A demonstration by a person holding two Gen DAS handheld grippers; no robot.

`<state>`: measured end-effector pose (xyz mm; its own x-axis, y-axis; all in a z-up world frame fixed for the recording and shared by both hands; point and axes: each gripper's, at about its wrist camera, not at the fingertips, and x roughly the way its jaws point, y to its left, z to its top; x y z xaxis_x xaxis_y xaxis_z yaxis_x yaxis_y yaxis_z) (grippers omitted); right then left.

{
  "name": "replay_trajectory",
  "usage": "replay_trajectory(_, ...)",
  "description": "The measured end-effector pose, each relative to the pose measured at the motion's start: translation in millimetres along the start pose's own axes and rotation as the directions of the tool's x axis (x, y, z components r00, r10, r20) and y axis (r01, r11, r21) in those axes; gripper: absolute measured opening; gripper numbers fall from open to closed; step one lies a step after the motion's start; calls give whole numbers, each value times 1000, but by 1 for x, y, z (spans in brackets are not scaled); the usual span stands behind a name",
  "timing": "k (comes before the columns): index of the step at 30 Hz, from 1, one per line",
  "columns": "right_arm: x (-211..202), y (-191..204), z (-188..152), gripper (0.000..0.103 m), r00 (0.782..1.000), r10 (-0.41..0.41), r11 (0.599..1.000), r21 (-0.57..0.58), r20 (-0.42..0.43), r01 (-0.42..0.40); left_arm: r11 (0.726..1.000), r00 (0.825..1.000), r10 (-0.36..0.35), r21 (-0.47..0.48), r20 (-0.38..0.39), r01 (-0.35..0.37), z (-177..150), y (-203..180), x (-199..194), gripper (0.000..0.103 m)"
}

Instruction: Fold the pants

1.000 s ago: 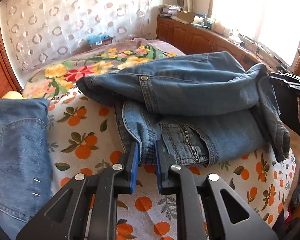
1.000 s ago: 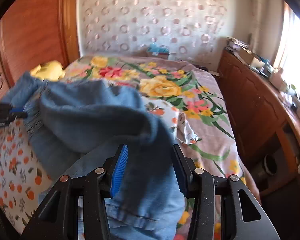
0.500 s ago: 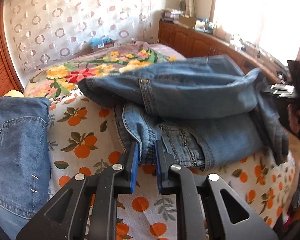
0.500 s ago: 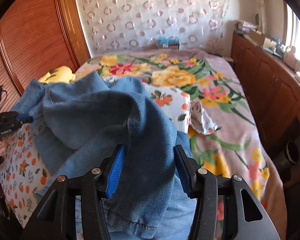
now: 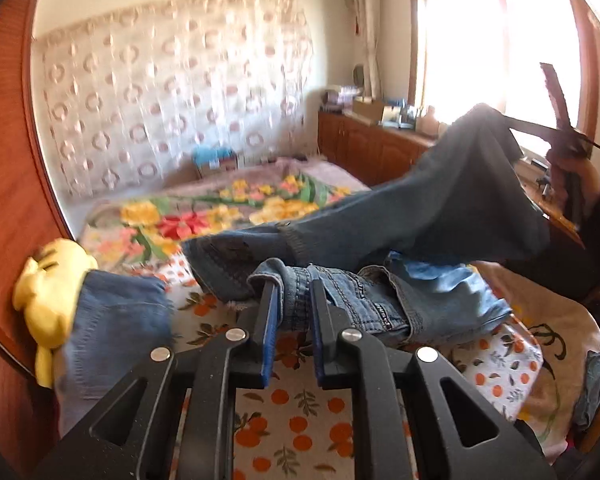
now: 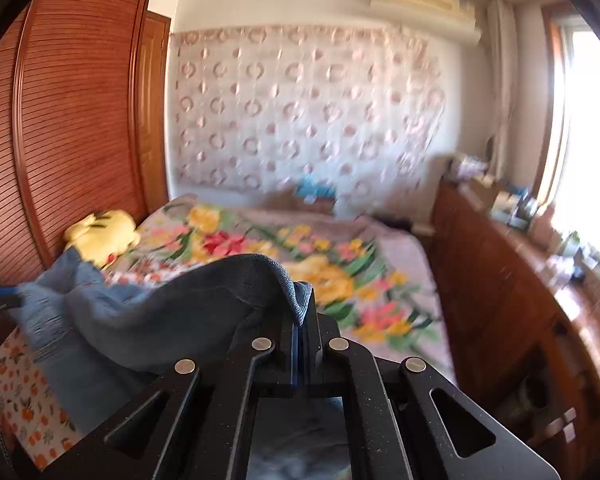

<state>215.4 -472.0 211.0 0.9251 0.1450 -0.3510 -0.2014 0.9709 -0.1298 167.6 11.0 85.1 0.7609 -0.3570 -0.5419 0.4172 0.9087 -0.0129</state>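
Blue denim pants [image 5: 428,216] stretch across the bed between my two grippers. My left gripper [image 5: 293,300] is shut on the waistband end of the pants and holds it just above the orange-print sheet [image 5: 296,428]. My right gripper [image 6: 305,304] is shut on a fold of the pants [image 6: 204,304], lifted high; it also shows in the left wrist view [image 5: 564,140] at upper right, with the leg fabric hanging from it.
A second folded denim garment [image 5: 116,320] lies at the left by a yellow plush toy [image 5: 48,292]. The floral blanket [image 6: 300,252] covers the far bed. A wooden wardrobe [image 6: 68,128] stands left, a cluttered wooden cabinet [image 6: 520,280] under the window right.
My right gripper has closed on the pants fabric and risen, pulling the leg up off the bed. My left gripper has lifted the waistband end slightly.
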Motion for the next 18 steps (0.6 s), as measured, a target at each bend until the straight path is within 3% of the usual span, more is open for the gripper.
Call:
replay_trajectory(4, -16, -12, 21, 1, 997, -69, 998, 1, 35, 69, 1000, 999, 17, 9, 44, -18, -16, 0, -52, 16)
replay_trajectory(7, -13, -7, 15, 1, 995, -101, 995, -21, 15, 102, 1000, 1000, 13, 1, 11, -13, -54, 1, -77, 16)
replay_trajectory(13, 58, 31, -36, 1, 966, -151, 986, -98, -210, 133, 999, 983, -29, -44, -181, 22, -143, -12, -58, 17)
replay_trajectory(16, 94, 29, -59, 1, 950, -118, 993, -53, -289, 107, 997, 981, -36, -72, -189, 23, -161, -12, -59, 18)
replay_trajectory(18, 111, 30, -67, 1, 943, -100, 995, -32, -318, 95, 996, 983, -49, -87, -177, 34, -159, -11, -65, 24)
